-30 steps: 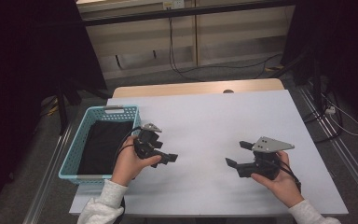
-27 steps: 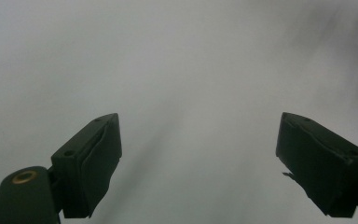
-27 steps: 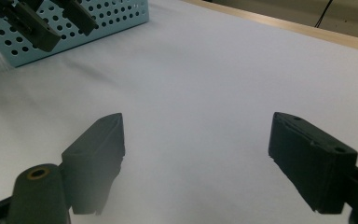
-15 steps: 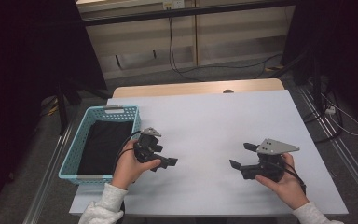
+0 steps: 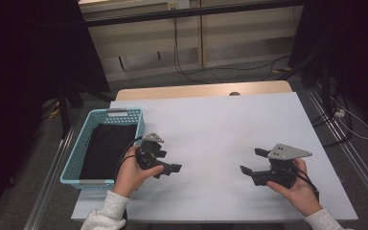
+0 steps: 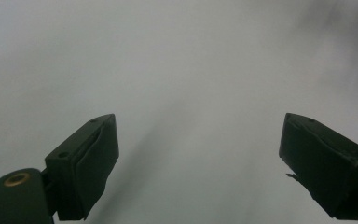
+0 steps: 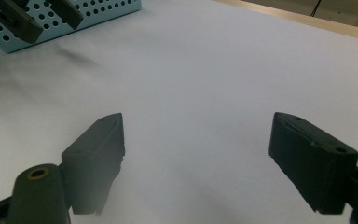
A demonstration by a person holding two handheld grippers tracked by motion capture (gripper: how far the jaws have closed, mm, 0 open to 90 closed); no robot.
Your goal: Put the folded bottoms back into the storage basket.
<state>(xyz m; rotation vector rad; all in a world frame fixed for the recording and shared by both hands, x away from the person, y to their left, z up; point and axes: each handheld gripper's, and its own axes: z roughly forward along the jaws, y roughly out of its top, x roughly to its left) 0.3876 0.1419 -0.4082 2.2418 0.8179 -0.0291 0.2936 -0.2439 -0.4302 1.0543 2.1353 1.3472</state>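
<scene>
A person sits at a table covered by a white sheet [image 5: 220, 129], forearms entering from the bottom of the high view, a black two-jaw gripper in each hand. The left gripper [image 5: 167, 168] is at lower left of that view, just right of a light blue perforated plastic basket [image 5: 76, 158] that stands at the table's left edge. Inside the basket lies a flat black cloth [image 5: 106, 149]. The left gripper's jaws are spread wide with nothing between them; in its own view they frame bare, blurred white surface. The right gripper [image 5: 252, 163], topped by a grey three-cornered plate, rests at lower right, well apart from the basket. Its jaws are also spread and empty, and its own view looks across the sheet toward the basket's wall [image 7: 98, 14] in the upper left corner.

The likely work is reaching for the cloth. To do it well, the left gripper should turn toward the basket, clear the rim from above, and come down with jaws wide onto a fold or edge of the fabric, closing only once cloth sits between the pads.
</scene>
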